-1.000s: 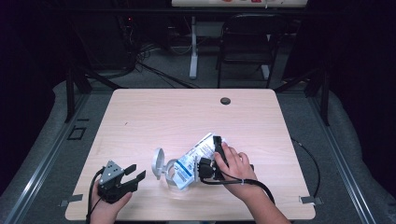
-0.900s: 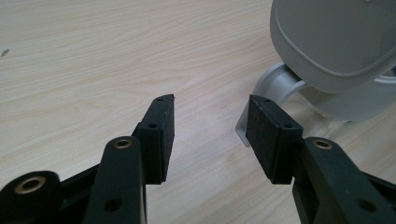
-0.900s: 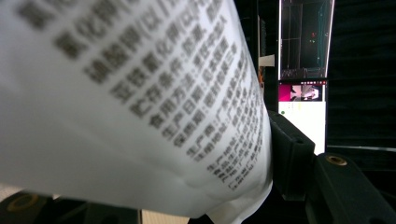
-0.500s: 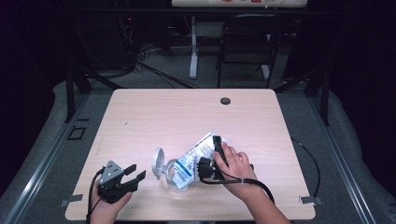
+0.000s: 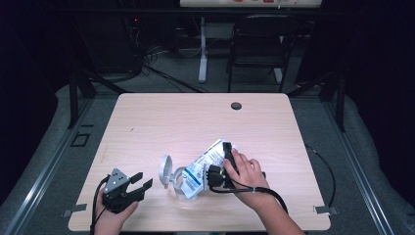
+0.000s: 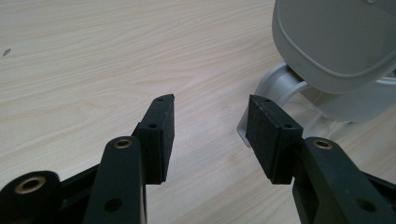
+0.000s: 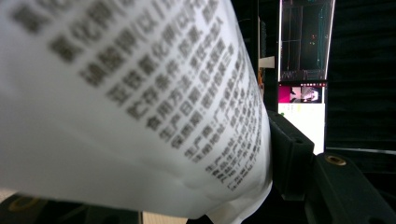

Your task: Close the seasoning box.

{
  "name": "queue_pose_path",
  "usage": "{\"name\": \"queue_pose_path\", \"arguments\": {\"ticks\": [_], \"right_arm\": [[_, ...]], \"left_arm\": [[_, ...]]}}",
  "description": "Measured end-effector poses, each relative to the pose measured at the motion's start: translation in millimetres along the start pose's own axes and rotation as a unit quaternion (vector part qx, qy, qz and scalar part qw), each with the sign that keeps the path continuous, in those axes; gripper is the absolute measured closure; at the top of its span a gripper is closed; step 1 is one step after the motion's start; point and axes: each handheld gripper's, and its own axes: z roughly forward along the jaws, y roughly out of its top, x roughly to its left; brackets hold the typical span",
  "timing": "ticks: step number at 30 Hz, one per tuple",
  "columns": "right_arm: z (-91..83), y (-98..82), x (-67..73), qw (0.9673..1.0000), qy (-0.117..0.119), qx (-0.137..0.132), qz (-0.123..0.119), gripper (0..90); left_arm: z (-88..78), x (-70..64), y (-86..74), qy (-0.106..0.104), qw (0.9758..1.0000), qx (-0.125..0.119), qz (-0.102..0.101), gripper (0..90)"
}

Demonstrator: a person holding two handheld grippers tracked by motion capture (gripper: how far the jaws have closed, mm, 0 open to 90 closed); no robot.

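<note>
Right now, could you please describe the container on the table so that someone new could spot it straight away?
On the pale wooden table, look at the near edge, between the person's two hands. There stands a clear container with a grey lid flipped up on its left. The printed white bag held by the right gripper leans over its mouth.
</note>
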Motion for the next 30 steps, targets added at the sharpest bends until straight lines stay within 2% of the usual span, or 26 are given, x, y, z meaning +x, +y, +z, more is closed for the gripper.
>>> {"name": "queue_pose_path", "arguments": {"ticks": [4, 12, 15, 16, 30], "right_arm": [[0.4, 0.0, 0.7, 1.0000, 0.000, -0.002, 0.004, 47.2], [1.1, 0.6, -0.4, 1.0000, -0.001, -0.007, -0.003, 47.3], [-0.1, 1.8, -1.3, 0.9999, -0.004, 0.002, -0.011, 47.3], [0.4, 1.6, -0.5, 1.0000, -0.003, -0.001, -0.006, 47.3], [0.9, 1.9, -1.0, 0.9999, -0.003, -0.008, -0.009, 47.5]], "left_arm": [[-1.8, 1.5, 0.7, 0.000, 1.0000, 0.001, -0.001, 52.8], [-1.0, 0.4, 0.6, 0.002, 1.0000, -0.001, 0.000, 52.7], [-1.1, 0.7, 0.7, 0.002, 1.0000, 0.001, 0.001, 52.8], [-1.7, 0.9, 1.1, 0.001, 1.0000, 0.005, 0.001, 52.8], [-0.4, 0.5, 0.3, 0.001, 1.0000, 0.000, 0.002, 52.7]]}}
